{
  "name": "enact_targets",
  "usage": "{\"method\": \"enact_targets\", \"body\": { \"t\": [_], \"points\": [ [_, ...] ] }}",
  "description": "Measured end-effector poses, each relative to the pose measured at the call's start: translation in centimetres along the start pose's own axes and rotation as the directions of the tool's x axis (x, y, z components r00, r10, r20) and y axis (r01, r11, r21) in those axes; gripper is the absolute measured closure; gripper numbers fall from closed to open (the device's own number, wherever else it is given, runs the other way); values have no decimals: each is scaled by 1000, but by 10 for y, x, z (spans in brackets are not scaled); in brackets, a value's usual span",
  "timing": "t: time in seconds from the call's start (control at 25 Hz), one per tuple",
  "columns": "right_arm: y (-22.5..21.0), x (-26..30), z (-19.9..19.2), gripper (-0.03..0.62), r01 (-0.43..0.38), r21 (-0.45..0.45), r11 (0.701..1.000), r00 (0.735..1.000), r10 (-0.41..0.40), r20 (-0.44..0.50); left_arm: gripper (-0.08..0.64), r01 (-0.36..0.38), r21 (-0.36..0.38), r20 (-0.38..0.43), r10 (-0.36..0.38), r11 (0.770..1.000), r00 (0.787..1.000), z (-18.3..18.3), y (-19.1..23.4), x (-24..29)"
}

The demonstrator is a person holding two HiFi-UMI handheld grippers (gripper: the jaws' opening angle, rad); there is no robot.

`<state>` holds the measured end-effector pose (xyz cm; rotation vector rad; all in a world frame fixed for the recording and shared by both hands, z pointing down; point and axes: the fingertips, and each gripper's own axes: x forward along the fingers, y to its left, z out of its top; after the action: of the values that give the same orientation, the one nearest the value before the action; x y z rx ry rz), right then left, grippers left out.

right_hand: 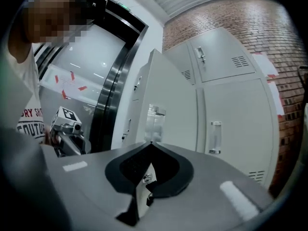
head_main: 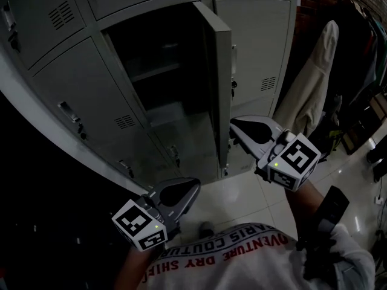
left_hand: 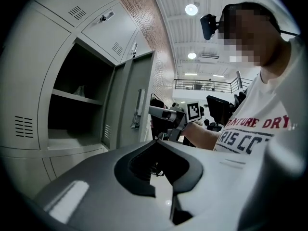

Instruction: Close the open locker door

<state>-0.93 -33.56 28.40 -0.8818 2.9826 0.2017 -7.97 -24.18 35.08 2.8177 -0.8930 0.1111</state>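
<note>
The open locker door (head_main: 219, 83) swings out toward me from a dark compartment (head_main: 163, 83) with a shelf inside. My right gripper (head_main: 232, 127) is shut and empty. Its tip sits low beside the door's outer face, below the latch handle (head_main: 233, 88). In the right gripper view that door (right_hand: 166, 100) and its handle (right_hand: 155, 121) lie straight ahead of the closed tips (right_hand: 151, 142). My left gripper (head_main: 195, 185) is shut and empty too, lower down in front of the bottom lockers. From the left gripper view I see the door (left_hand: 139, 100) edge-on and the right gripper (left_hand: 155, 111) beside it.
Closed grey lockers (head_main: 78, 89) surround the open one on every side. Coats hang on a rack (head_main: 314, 83) at the right, close to the door's swing side. Glossy tiled floor (head_main: 242, 198) lies below. A brick wall (right_hand: 226, 18) rises above the lockers.
</note>
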Motion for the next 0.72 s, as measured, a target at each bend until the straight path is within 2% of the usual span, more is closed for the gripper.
{"method": "enact_targets", "body": {
  "t": [0.12, 0.2, 0.4, 0.72],
  "points": [
    [17, 27, -12, 600, -45, -69, 997, 997, 40, -65, 557, -17, -12, 9, 18, 1000, 1000, -1, 13, -7],
    [26, 46, -15, 600, -66, -81, 995, 993, 57, -99, 557, -29, -18, 11, 29, 999, 1000, -1, 23, -12],
    [42, 98, -21, 600, -128, -46, 991, 987, 123, -104, 557, -63, -29, 17, 64, 998, 998, 2, 56, -29],
    [40, 174, -21, 598, -141, -26, 990, 986, 138, -95, 557, -95, -7, 14, 95, 995, 995, 11, 110, -58]
  ]
}}
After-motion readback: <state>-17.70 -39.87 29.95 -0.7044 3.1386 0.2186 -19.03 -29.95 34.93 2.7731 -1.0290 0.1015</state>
